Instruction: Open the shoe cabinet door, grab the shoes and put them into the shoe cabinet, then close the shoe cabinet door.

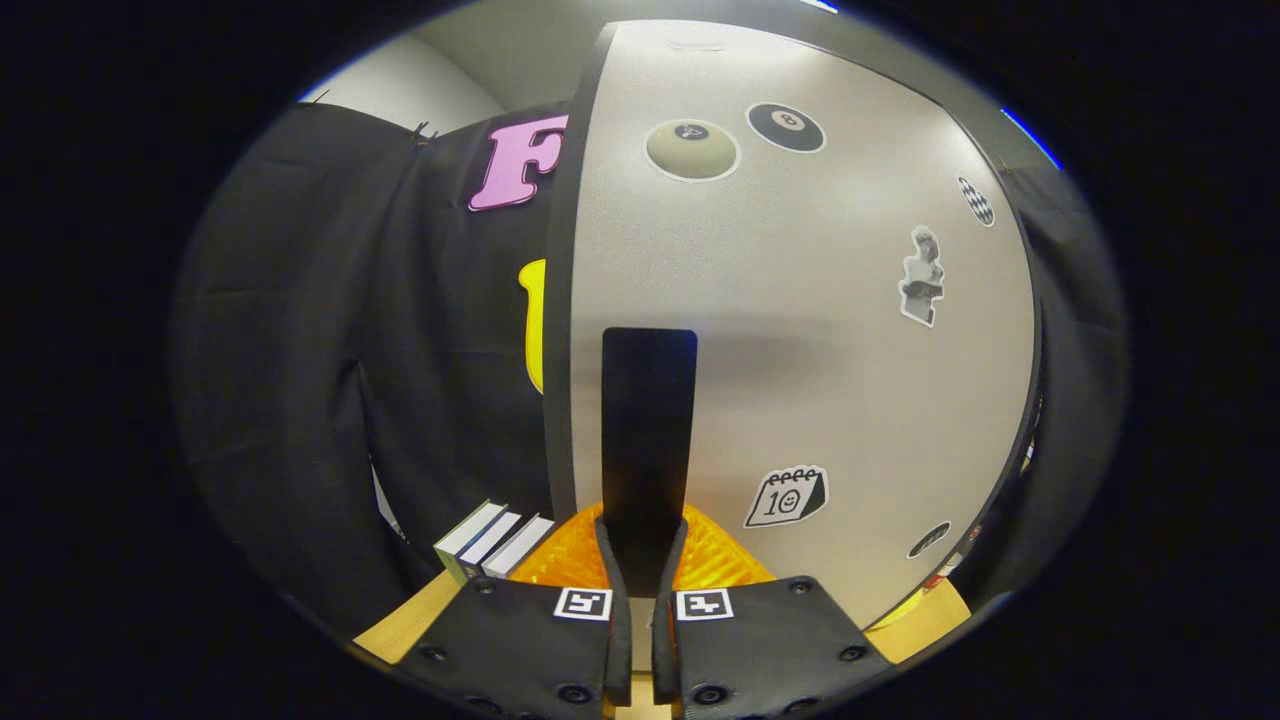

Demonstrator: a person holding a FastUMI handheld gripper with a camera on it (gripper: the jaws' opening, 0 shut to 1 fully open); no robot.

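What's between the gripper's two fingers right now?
In the gripper view, the cabinet door's black handle sits between the fingers, which look closed on it.

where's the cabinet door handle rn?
In the gripper view, the black handle stands upright on the grey cabinet door, clamped between the fingers of the gripper, with the calendar sticker to its right.

You see three pale books (493, 541) standing side by side on the wooden surface (405, 622), against the black cloth wall (330, 330), with a white room wall (400, 85) above it.
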